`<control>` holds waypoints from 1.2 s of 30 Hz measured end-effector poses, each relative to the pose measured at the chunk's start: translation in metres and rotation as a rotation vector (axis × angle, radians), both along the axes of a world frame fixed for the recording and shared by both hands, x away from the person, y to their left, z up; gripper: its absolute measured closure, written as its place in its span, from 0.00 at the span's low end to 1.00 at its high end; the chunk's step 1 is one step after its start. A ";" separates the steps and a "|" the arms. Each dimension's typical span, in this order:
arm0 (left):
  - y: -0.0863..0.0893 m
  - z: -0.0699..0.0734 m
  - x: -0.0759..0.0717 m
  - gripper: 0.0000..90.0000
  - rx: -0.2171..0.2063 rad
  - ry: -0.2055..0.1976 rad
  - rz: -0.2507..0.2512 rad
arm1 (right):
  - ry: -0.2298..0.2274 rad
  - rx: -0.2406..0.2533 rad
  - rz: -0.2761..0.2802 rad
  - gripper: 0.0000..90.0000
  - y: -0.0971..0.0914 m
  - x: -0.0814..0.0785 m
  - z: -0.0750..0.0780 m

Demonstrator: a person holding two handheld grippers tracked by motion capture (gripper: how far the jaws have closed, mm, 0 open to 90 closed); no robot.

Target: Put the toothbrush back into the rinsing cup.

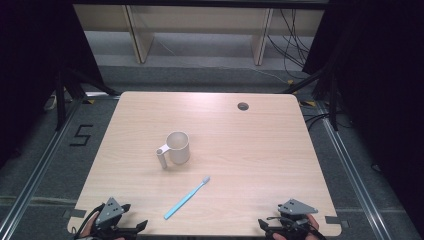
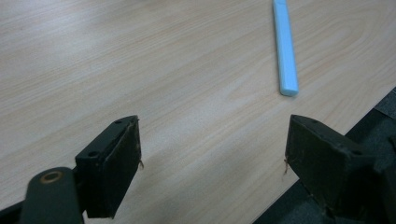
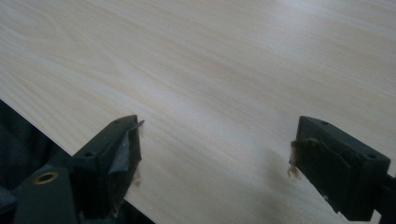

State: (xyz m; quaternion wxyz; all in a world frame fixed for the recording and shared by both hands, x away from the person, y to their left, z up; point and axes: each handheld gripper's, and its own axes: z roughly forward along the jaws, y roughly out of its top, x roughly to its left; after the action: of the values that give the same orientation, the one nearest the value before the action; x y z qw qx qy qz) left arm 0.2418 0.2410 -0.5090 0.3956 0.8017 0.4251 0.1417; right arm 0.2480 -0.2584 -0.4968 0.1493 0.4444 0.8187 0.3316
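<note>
High view | toothbrush (image 1: 187, 198) flat near cup (image 1: 177, 148); both grippers agape

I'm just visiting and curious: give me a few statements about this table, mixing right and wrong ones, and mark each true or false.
1. The toothbrush stands inside the cup. False: it lies flat on the table, apart from the cup.
2. The cup stands upright. True.
3. The left hand-held gripper grips the toothbrush. False: its jaws are open and hold nothing.
4. The right hand-held gripper is open. True.
</note>
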 end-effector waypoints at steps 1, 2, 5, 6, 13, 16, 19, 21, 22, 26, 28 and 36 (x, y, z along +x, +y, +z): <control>0.001 0.000 0.001 0.20 0.019 0.002 0.001 | 0.000 0.000 0.000 0.18 0.000 0.000 0.000; 0.001 0.000 0.001 0.19 0.018 0.002 0.001 | 0.003 -0.001 -0.002 0.18 0.000 0.000 0.000; 0.002 0.001 0.000 0.18 0.016 0.015 -0.002 | 0.002 -0.002 -0.011 0.19 0.001 -0.001 0.001; 0.003 0.002 0.001 0.18 0.021 0.017 -0.007 | 0.000 -0.002 -0.009 0.19 0.001 -0.001 0.001; 0.001 0.002 0.002 0.18 0.020 0.036 -0.016 | -0.011 0.004 0.013 0.20 0.001 0.000 0.001; -0.002 0.004 0.005 0.20 0.021 0.053 -0.027 | 0.007 0.010 0.006 0.20 0.001 -0.001 0.001; -0.007 0.007 0.009 0.20 0.020 0.048 -0.036 | -0.003 0.008 0.007 0.20 0.000 0.000 0.001; -0.009 0.012 0.012 0.22 0.037 0.054 -0.061 | -0.008 0.008 0.011 0.20 0.000 0.000 0.001; -0.010 0.014 0.015 0.23 0.051 0.053 -0.070 | -0.008 0.014 0.013 0.20 0.001 0.000 0.000; -0.020 0.018 0.023 0.27 0.033 0.064 -0.094 | -0.002 0.043 0.032 0.21 -0.001 0.001 0.001; -0.025 0.020 0.028 0.28 0.049 0.076 -0.108 | -0.003 0.046 -0.003 0.22 -0.001 -0.001 0.002; -0.052 0.024 0.048 0.32 0.069 0.107 -0.178 | 0.019 0.072 0.025 0.23 -0.003 0.001 0.002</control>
State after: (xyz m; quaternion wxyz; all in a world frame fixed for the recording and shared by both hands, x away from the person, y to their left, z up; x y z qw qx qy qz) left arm 0.2900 0.1892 -0.4850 0.3557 0.8558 0.3676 0.0775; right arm 0.2486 -0.2610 -0.4950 0.1211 0.4425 0.8130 0.3585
